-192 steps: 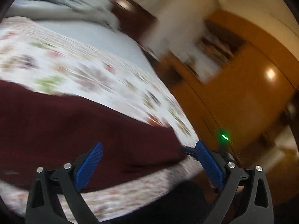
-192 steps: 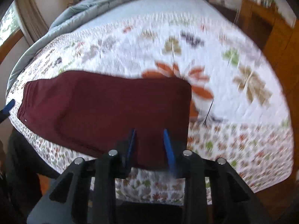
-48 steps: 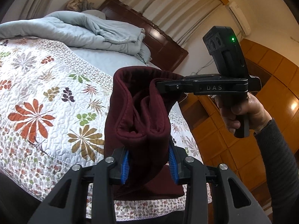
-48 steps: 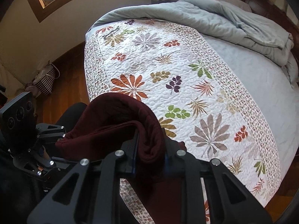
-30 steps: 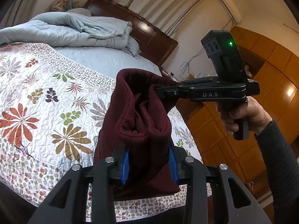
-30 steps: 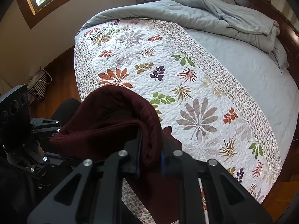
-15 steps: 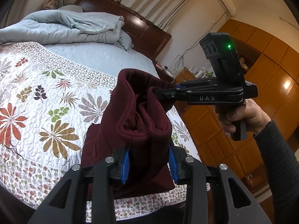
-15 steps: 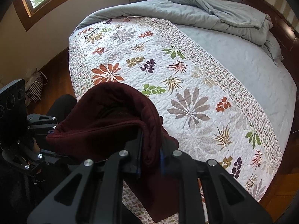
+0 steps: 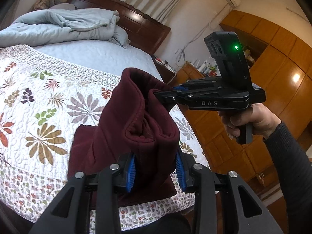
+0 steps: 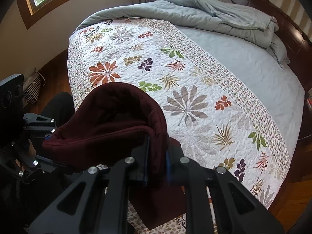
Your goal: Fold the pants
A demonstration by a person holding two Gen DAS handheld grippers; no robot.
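Observation:
The dark maroon pants [image 9: 136,124] are folded into a thick bundle and held up above the near edge of the bed. My left gripper [image 9: 155,167] is shut on the near end of the bundle. My right gripper [image 10: 157,165] is shut on the other end; it also shows in the left wrist view [image 9: 171,95], gripping the far fold from the right. The pants [image 10: 117,120] sag between the two grippers, and their lower part hangs down onto the floral quilt [image 9: 44,105].
The bed carries a floral quilt [image 10: 175,89], a pale blue sheet [image 10: 243,62] and a bunched grey-blue duvet [image 10: 204,11] by the dark wooden headboard [image 9: 136,21]. Orange wooden cabinets [image 9: 273,81] stand to the right. A striped bag [image 10: 33,89] sits on the wooden floor.
Both grippers, still shut on the pants, have carried the bundle to the right along the bed's edge and lower; its hanging part now rests more on the quilt.

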